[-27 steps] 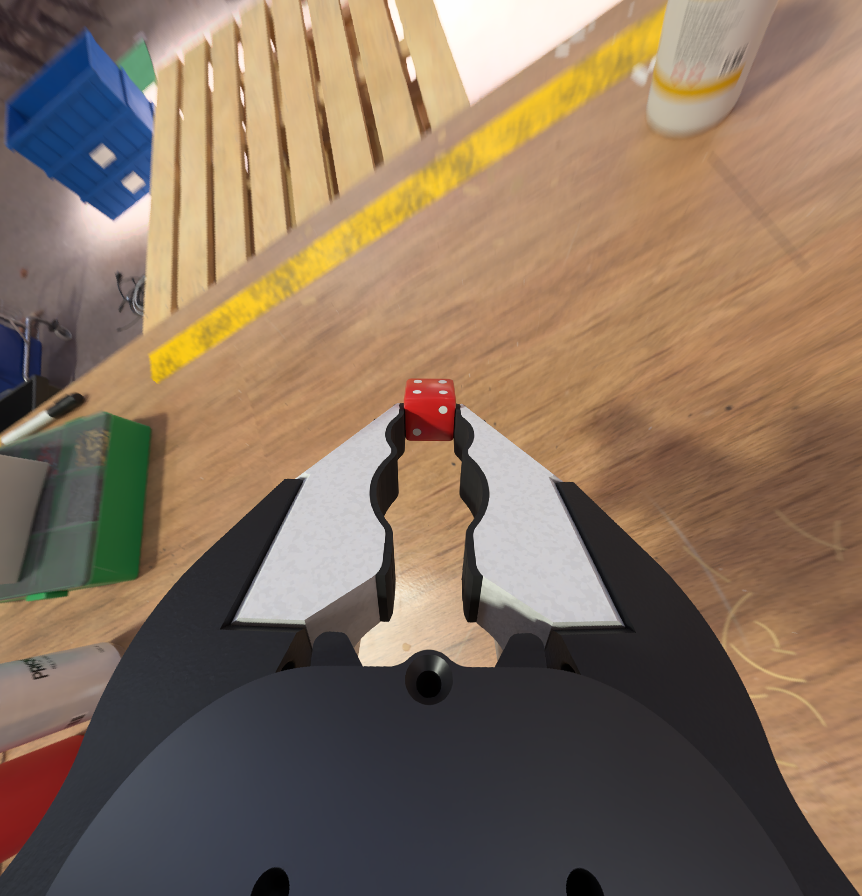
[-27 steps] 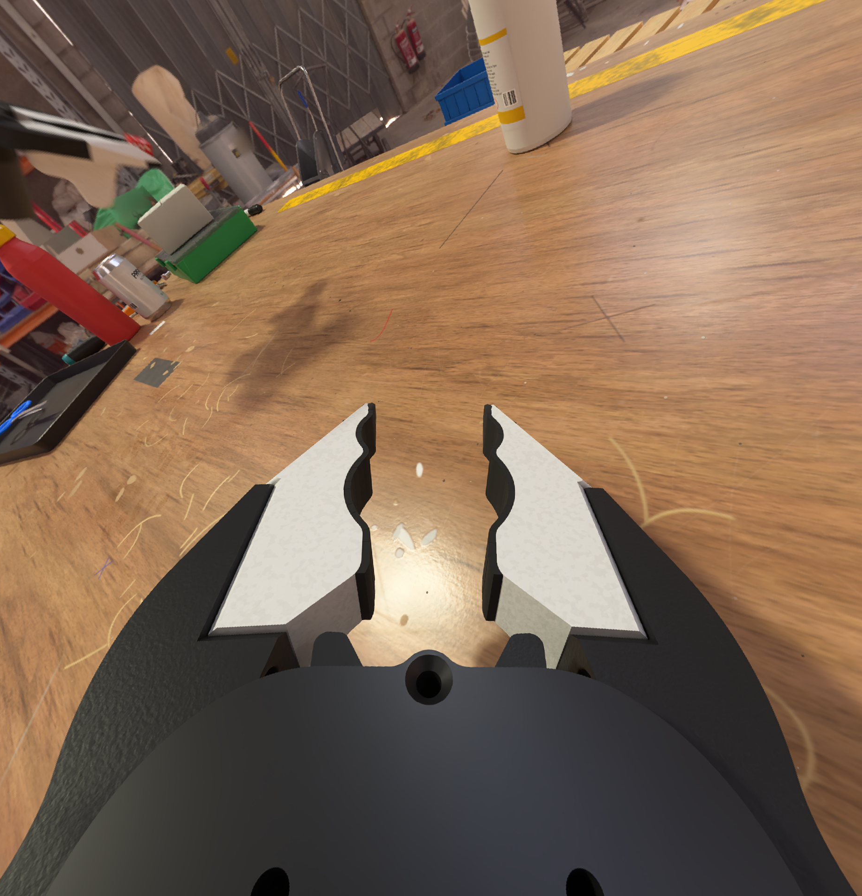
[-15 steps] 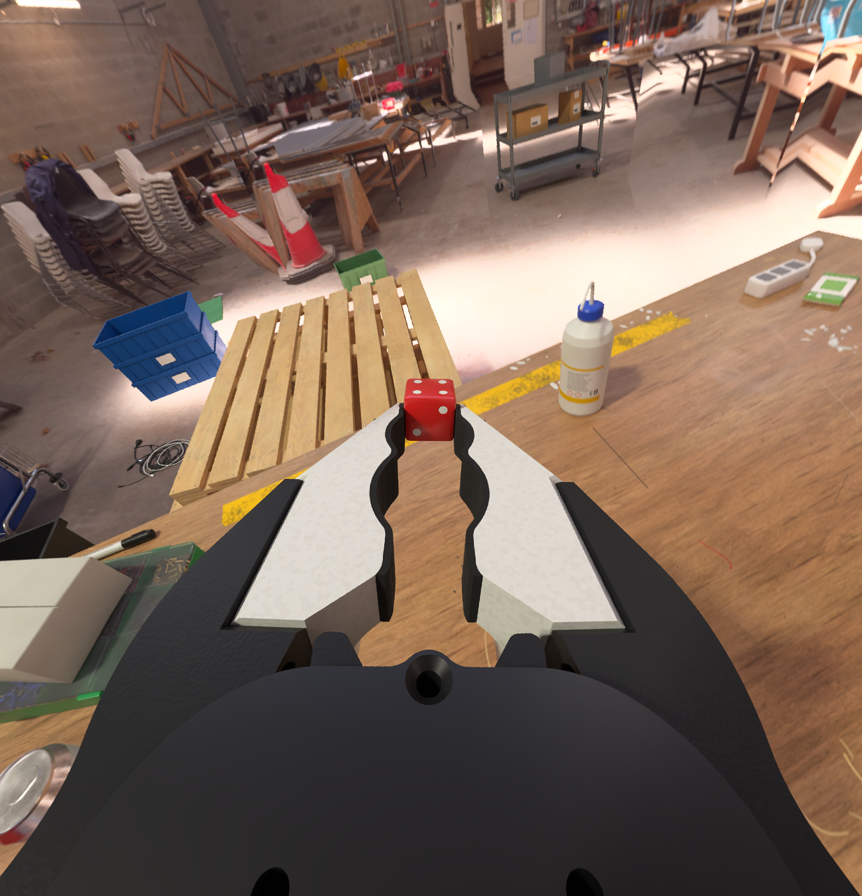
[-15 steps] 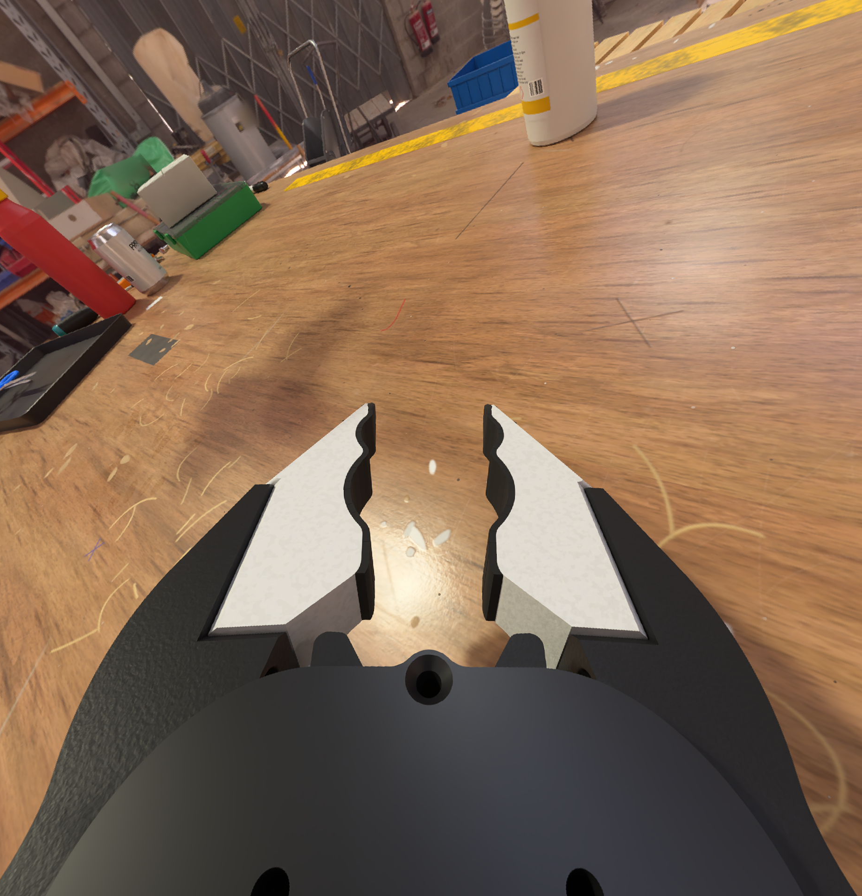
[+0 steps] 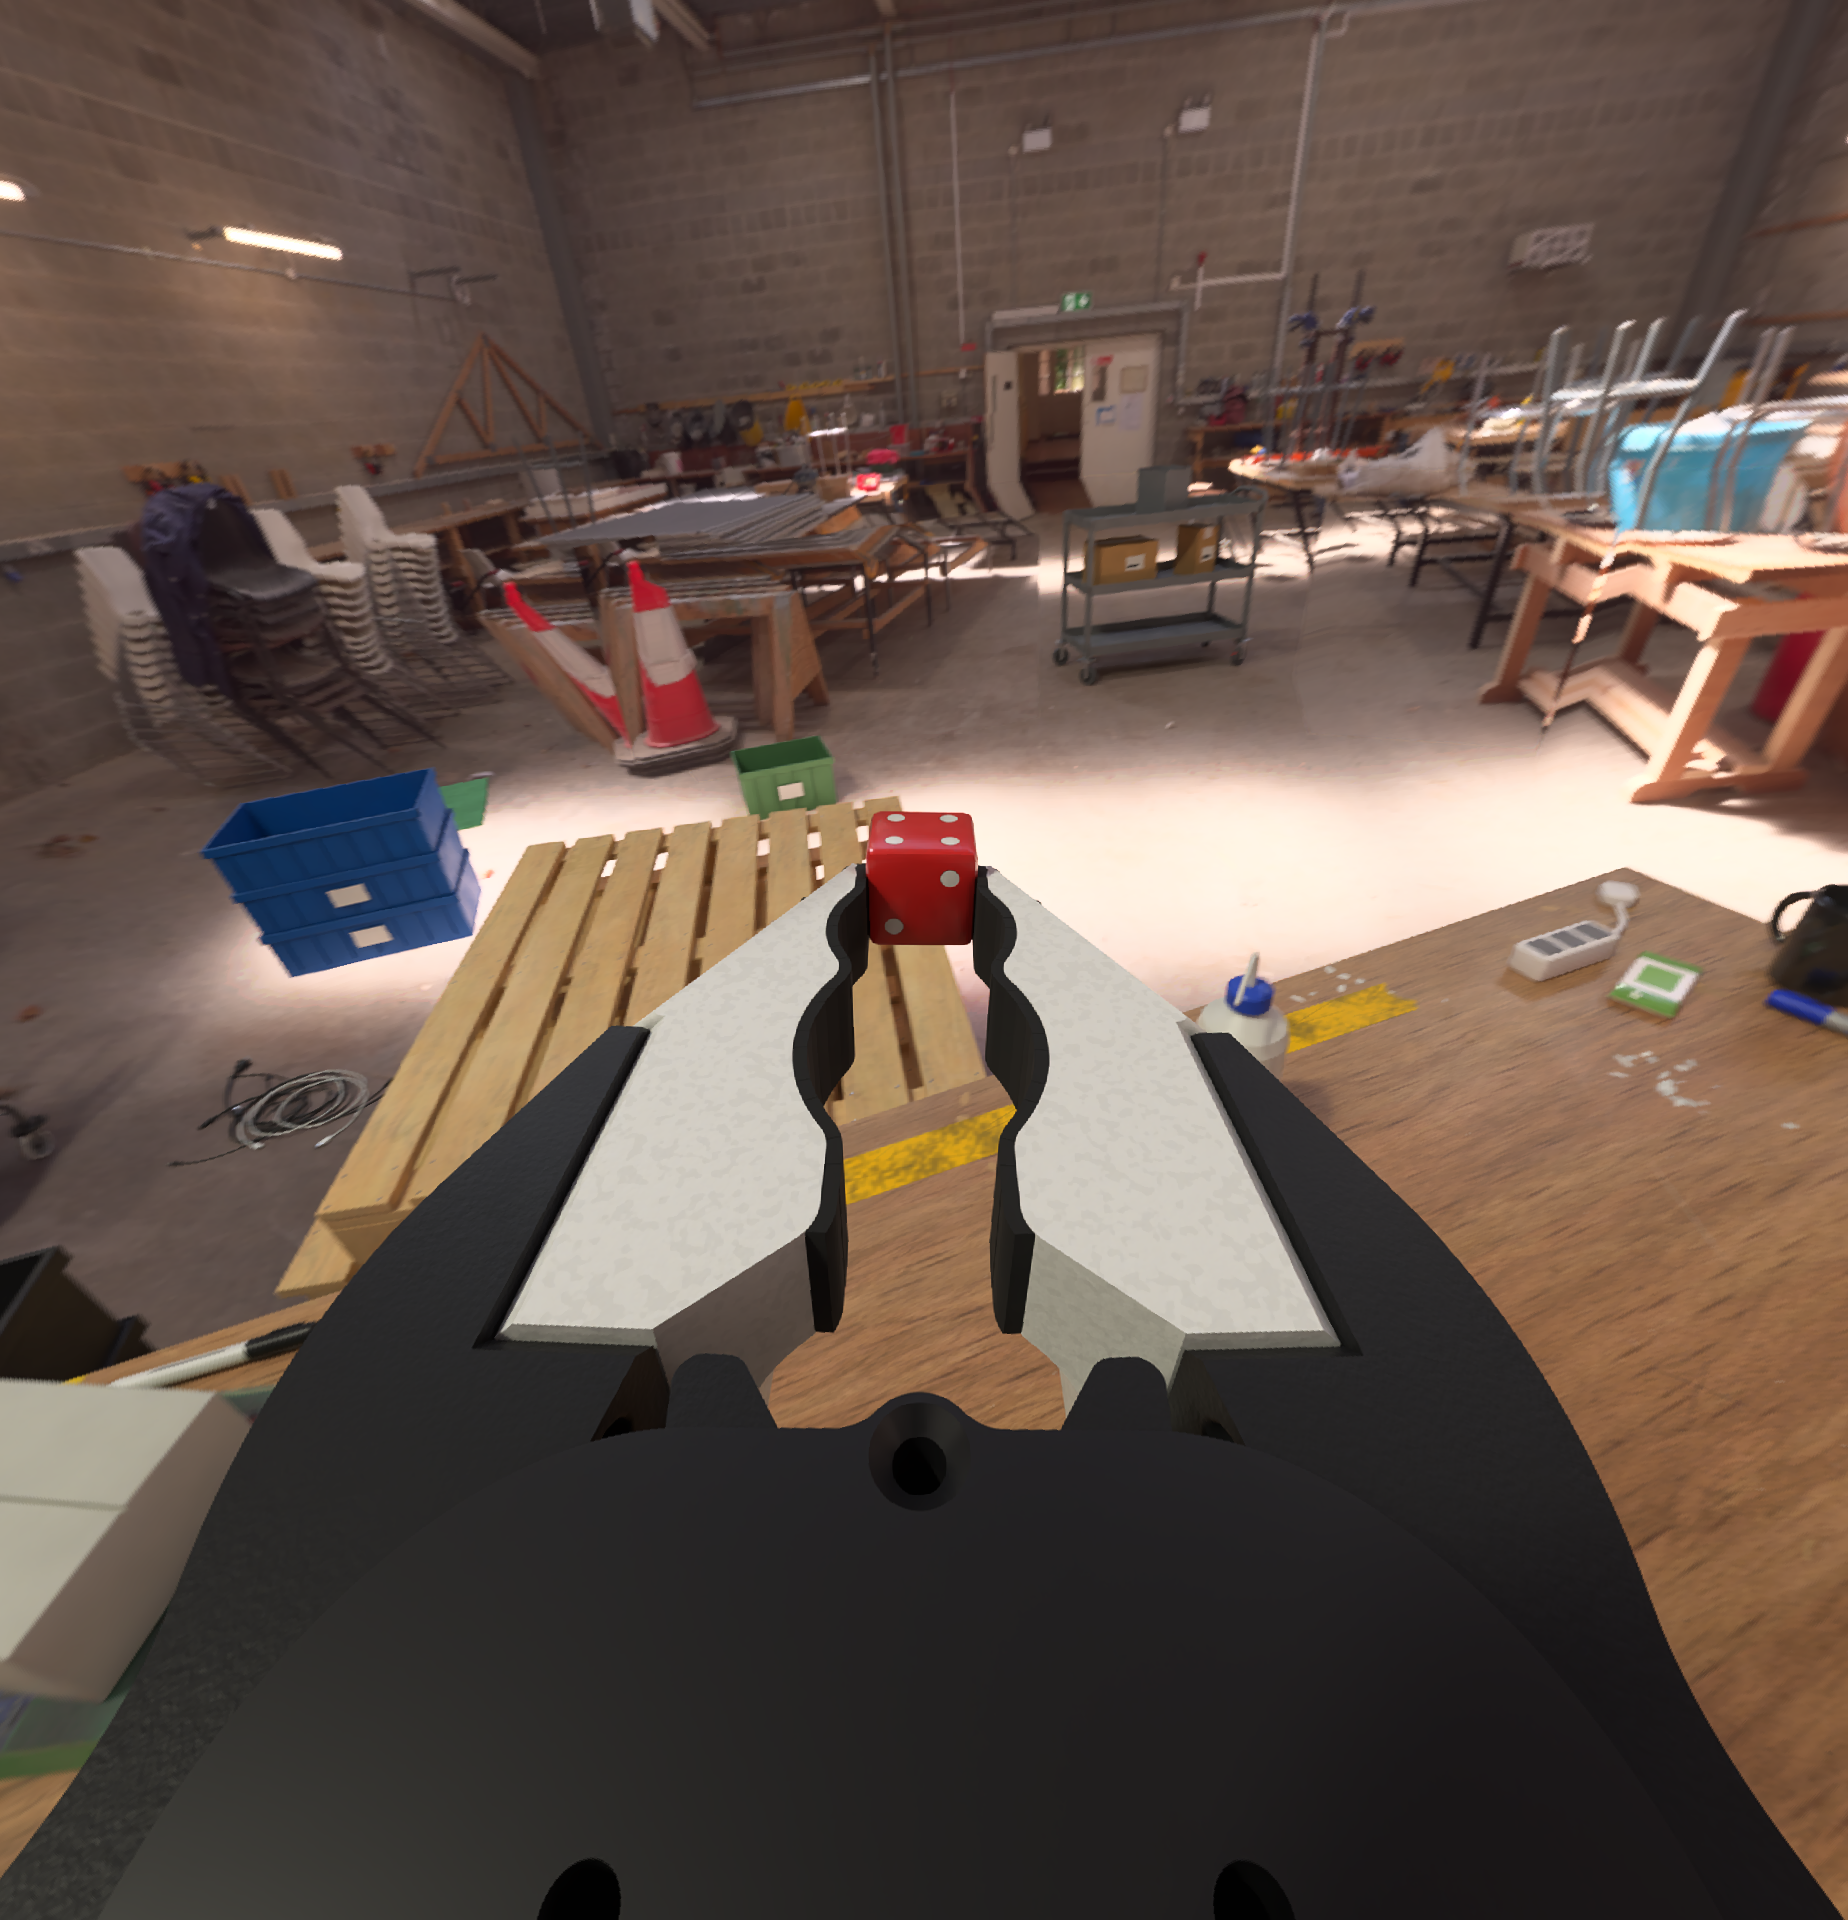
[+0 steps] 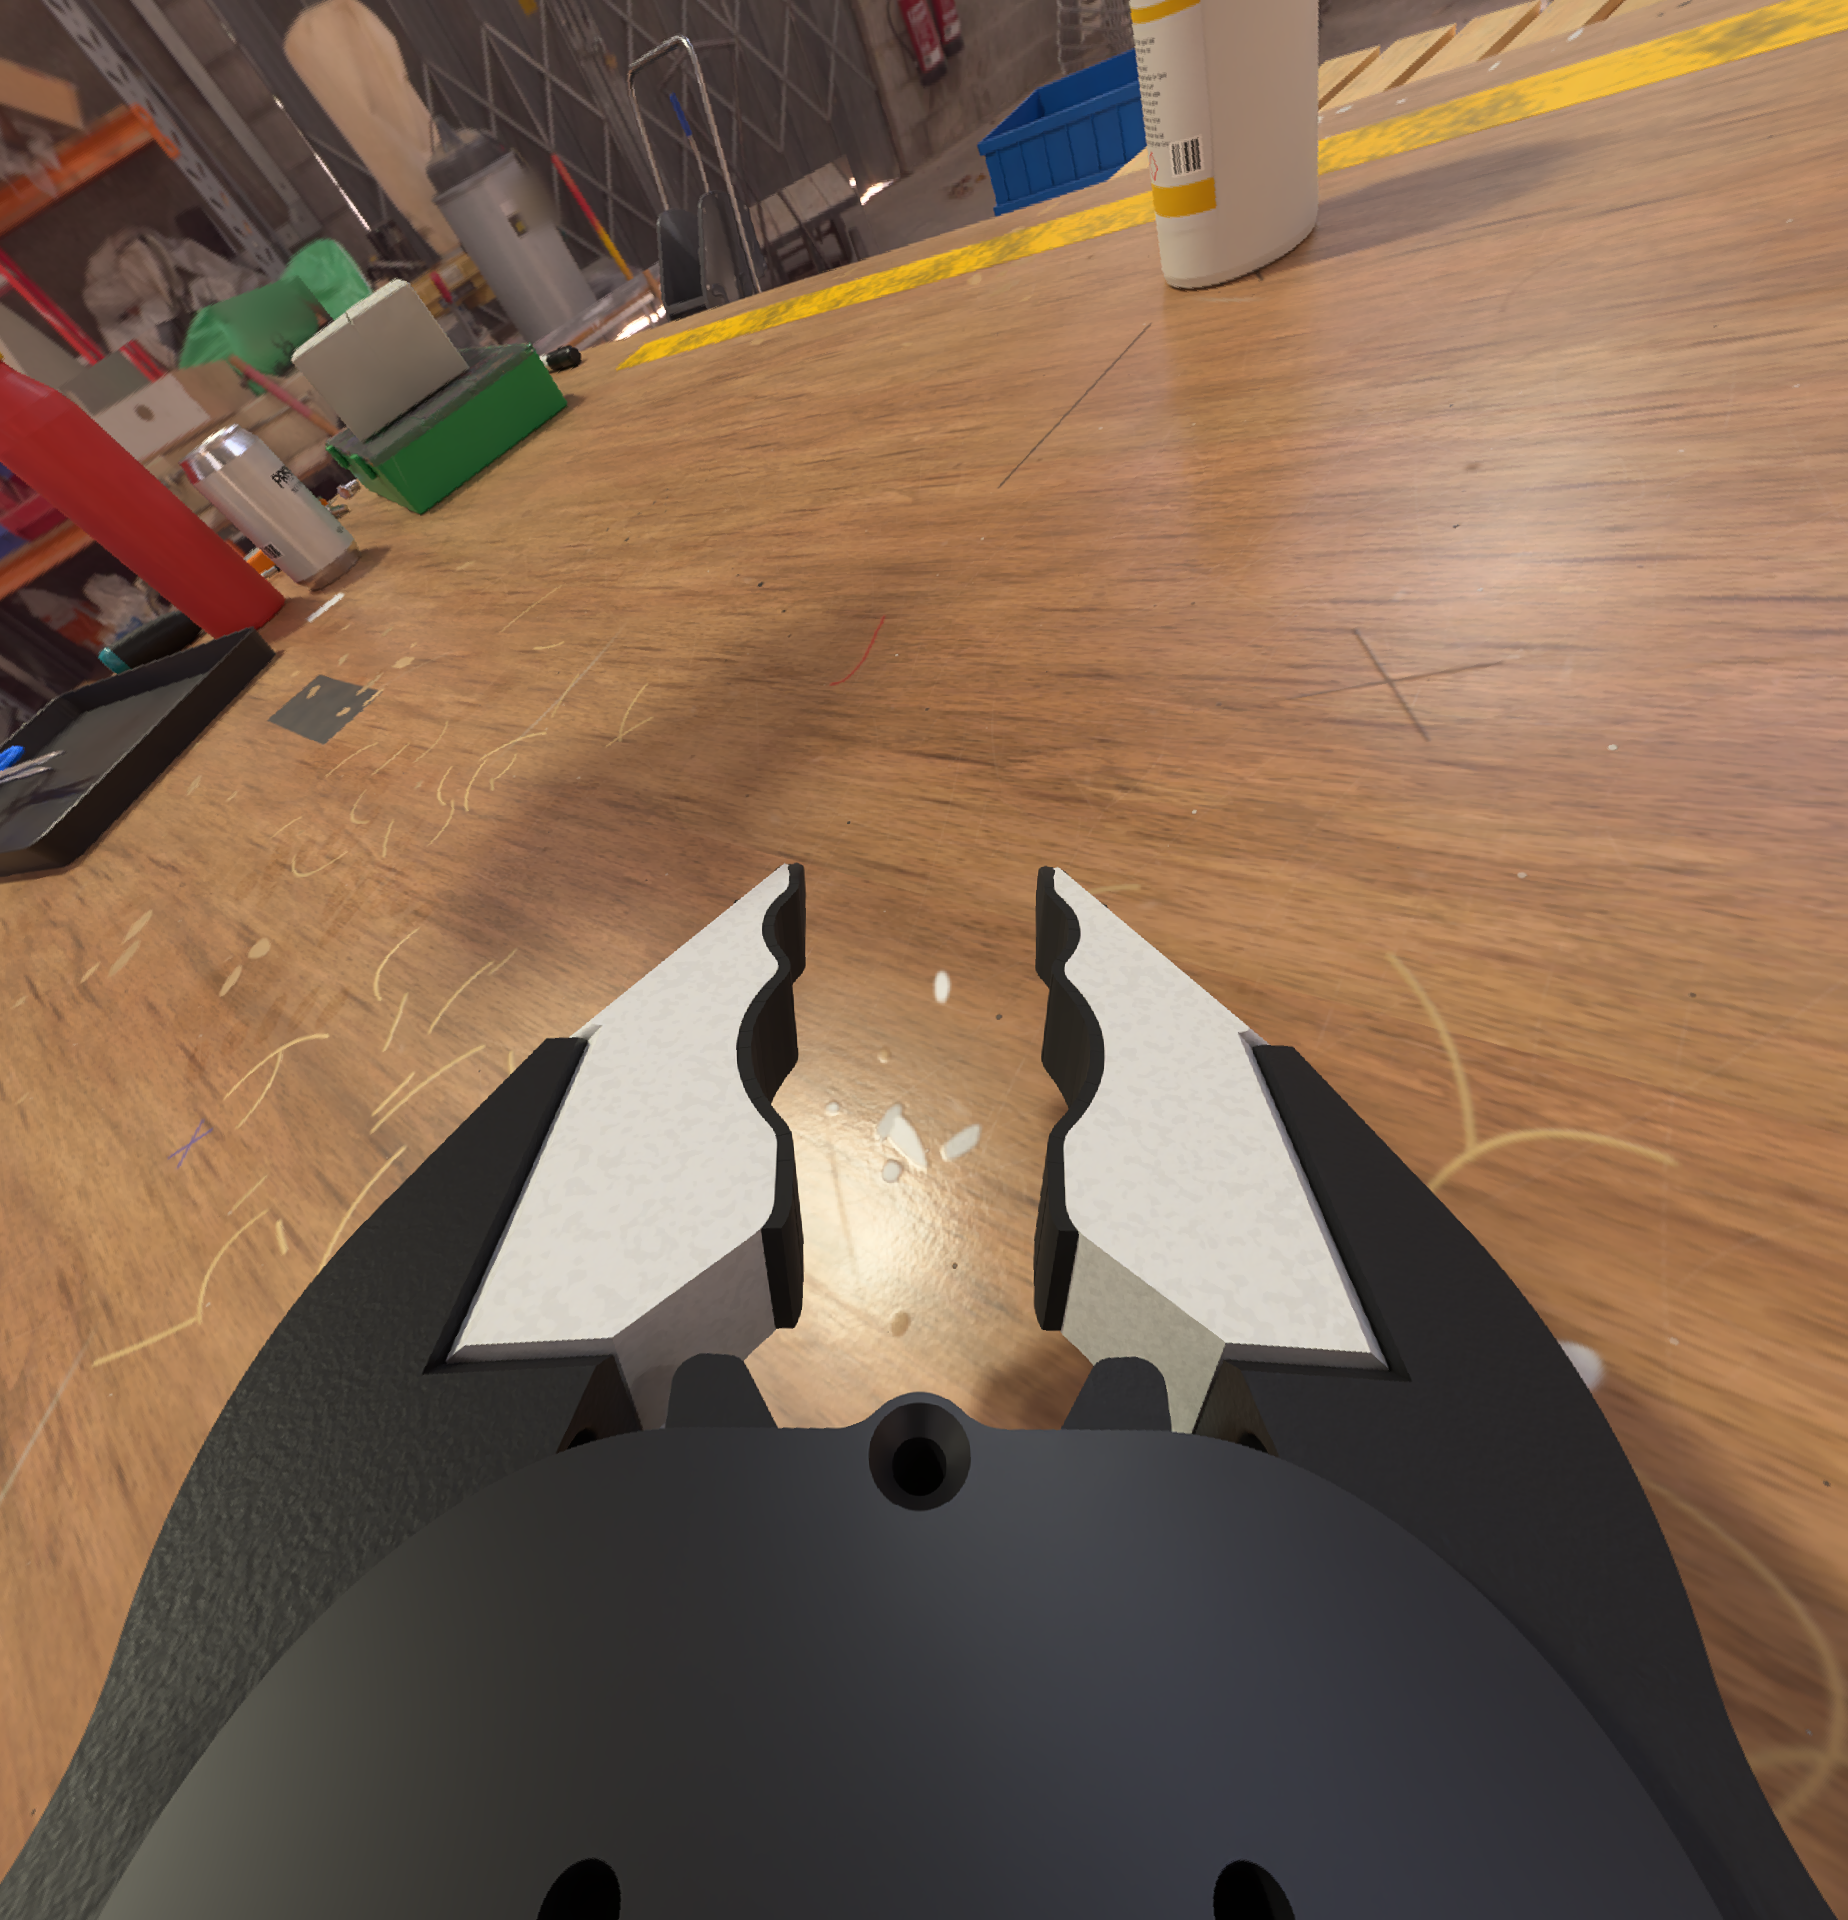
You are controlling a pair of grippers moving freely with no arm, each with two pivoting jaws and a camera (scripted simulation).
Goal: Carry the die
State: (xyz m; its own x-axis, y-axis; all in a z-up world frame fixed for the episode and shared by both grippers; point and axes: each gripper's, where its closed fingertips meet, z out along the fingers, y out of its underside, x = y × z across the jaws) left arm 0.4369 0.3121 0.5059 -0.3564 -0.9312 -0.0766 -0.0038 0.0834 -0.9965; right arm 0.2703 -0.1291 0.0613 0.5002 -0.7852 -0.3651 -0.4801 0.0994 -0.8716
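Your left gripper [image 5: 921,902] is clenched on the die [image 5: 921,878], pinching it at the very tips of the fingers [image 5: 722,1101]; the two black pads press its left and right faces, and behind the die a narrow gap runs back between the fingers. The die sits level in the grip, raised off the wooden table [image 5: 1522,1195], which lies below and to the right of the claw. It is a red cube with rounded edges and white pips: four show on its upper face and two on the face turned toward you. Beyond the tips, lower down on the floor, lies a wooden pallet [image 5: 629,987], with stacked blue bins [image 5: 343,868] off to its left. A white glue bottle with a blue cap [image 5: 1247,1013] stands just past the right finger, near the table's yellow edge stripe.

Your right gripper [image 6: 920,904] is released, its fingers set well apart with nothing between them, and it sits low over the table [image 6: 1315,644]. Ahead and to the right stands the white bottle [image 6: 1237,145], which carries a yellow band, a barcode and small print. Far off to the left you have a green box [image 6: 463,436], a silver can [image 6: 271,509] with dark lettering, a red bottle [image 6: 109,499] and a black tray [image 6: 120,748].
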